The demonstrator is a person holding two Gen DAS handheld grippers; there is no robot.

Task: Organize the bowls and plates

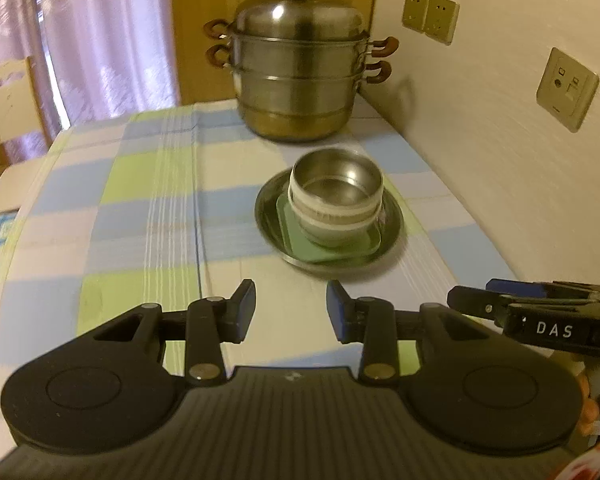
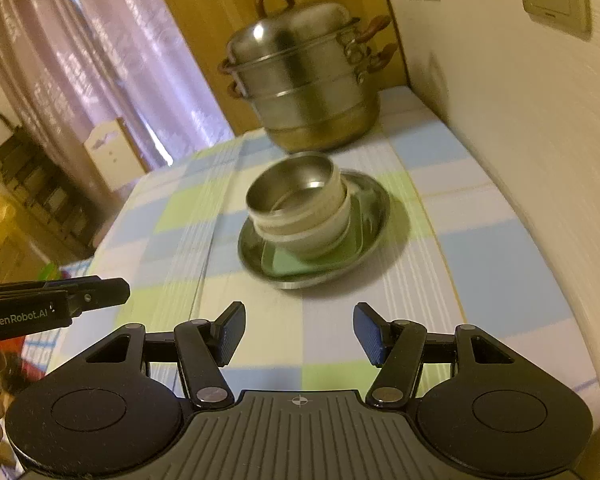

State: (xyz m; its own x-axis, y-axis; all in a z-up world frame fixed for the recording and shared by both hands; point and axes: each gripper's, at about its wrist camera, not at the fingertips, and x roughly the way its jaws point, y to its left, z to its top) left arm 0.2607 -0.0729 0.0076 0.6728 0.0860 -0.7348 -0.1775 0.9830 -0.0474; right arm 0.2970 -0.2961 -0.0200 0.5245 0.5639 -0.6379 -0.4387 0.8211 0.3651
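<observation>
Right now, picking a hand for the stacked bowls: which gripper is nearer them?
Left, marginally. Left gripper: just short of the stacked bowls, they sit ahead-right. Right gripper: a little farther back, bowls straight ahead.

1. A round steel plate (image 1: 394,222) lies flat on the checked cloth, near the wall side.
2. A square pale green plate (image 1: 332,251) rests inside the steel plate, its corners close to the rim.
3. A white bowl (image 1: 334,222) with a beige band stands upright on the green plate.
4. A steel bowl (image 1: 336,178) is nested in the white bowl, open side up, its rim standing higher.
</observation>
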